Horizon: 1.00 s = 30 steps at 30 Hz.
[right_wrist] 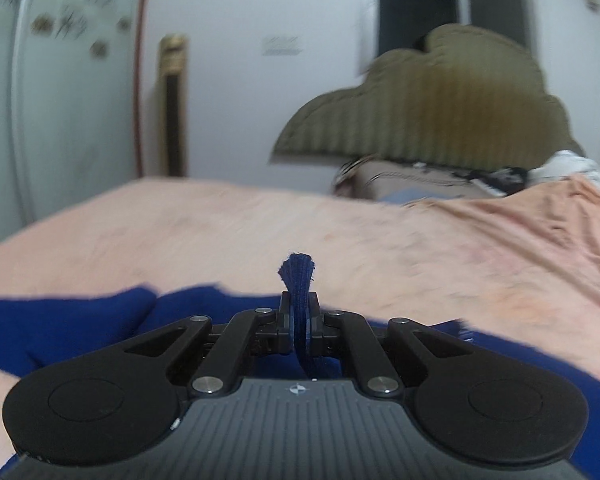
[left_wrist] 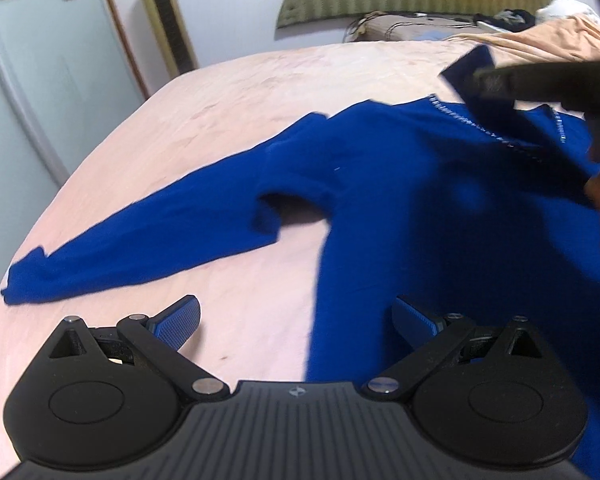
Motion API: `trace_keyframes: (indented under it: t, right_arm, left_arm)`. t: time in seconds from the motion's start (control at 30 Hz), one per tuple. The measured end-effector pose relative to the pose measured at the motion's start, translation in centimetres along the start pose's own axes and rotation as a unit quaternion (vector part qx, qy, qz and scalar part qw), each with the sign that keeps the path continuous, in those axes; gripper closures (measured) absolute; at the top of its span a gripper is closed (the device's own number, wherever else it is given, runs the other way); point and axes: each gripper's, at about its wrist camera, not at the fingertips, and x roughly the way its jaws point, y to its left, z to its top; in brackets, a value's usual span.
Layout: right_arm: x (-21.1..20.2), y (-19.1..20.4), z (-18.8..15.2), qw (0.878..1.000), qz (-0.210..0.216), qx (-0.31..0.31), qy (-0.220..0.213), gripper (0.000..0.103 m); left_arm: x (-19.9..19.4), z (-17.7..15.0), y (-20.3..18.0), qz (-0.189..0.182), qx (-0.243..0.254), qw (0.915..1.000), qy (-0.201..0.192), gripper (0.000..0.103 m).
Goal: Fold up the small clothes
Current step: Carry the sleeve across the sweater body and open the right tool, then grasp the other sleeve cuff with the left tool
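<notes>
Blue knit fills the lower half of both views: a small long-sleeved blue top [left_wrist: 400, 184] lies spread on the pink bed sheet [left_wrist: 228, 92]. Nearest, at the bottom of the left wrist view, the left hand-held gripper [left_wrist: 296, 320] hangs over the top's lower edge with its jaws spread wide and nothing between them; one blue pad [left_wrist: 176, 320] sits over bare sheet, the other over the cloth.

In the right wrist view, the right hand-held gripper [right_wrist: 299, 320] is pinched nearly closed on a strip of the same dark blue fabric, most likely the cuff of the other sleeve [right_wrist: 298, 276], which pokes up past the fingertips. From the left camera that gripper shows as a dark blurred bar in the upper right of the frame, carrying the cuff above the neckline with its sparkly trim [left_wrist: 460, 118].

Left of centre, the free sleeve [left_wrist: 140, 236] stretches toward the lower left edge of the frame, flat but slightly twisted near the armpit.

Farther back, a green headboard [right_wrist: 440, 112], a pillow [right_wrist: 412, 184] and a rumpled orange blanket [left_wrist: 548, 36] crowd the top right; a gold tower fan [left_wrist: 164, 12] stands by the wall.

The risk, as I see it: only a narrow bit of cuff is gripped, so a fast swing could pull it free or drag the whole body sideways, since nothing pins the hem. The sleeve could also land bunched over the collar rather than flat across the chest.
</notes>
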Motion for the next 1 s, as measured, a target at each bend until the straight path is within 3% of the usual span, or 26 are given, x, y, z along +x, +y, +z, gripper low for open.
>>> trace_keyframes:
  t: [0.23, 0.6, 0.63, 0.7, 0.77, 0.9, 1.0]
  right_arm:
    - [2.2, 4.7, -1.4, 0.999, 0.026, -0.009, 0.037, 0.093]
    - [4.8, 5.5, -0.5, 0.997, 0.055, 0.034, 0.051, 0.093]
    - [5.2, 5.6, -0.5, 0.995, 0.064, 0.037, 0.063, 0.092]
    - [6.3, 5.6, -1.0, 0.99, 0.089, 0.043, 0.104, 0.076]
    - [5.3, 5.1, -1.5, 0.986, 0.112, 0.064, 0.104, 0.075]
    - [2.3, 2.8, -1.5, 0.985, 0.109, 0.106, 0.083, 0.07]
    - [3.5, 2.6, -2.2, 0.978, 0.113, 0.1, 0.143, 0.067]
  left_arm:
    - [0.8, -0.4, 1.6, -0.002, -0.026, 0.9996, 0.012, 0.0]
    - [0.7, -0.3, 1.0, 0.004, -0.018, 0.9997, 0.014, 0.0]
    - [0.7, -0.3, 1.1, 0.005, -0.016, 0.9998, 0.014, 0.0]
    - [0.6, -0.2, 1.3, 0.008, -0.015, 0.9998, 0.012, 0.0]
    - [0.9, -0.1, 1.5, 0.016, -0.021, 0.9996, 0.009, 0.0]
    - [1.4, 0.1, 2.0, 0.012, -0.047, 0.9986, 0.021, 0.0]
    - [1.0, 0.2, 1.9, 0.004, -0.057, 0.9982, 0.021, 0.0]
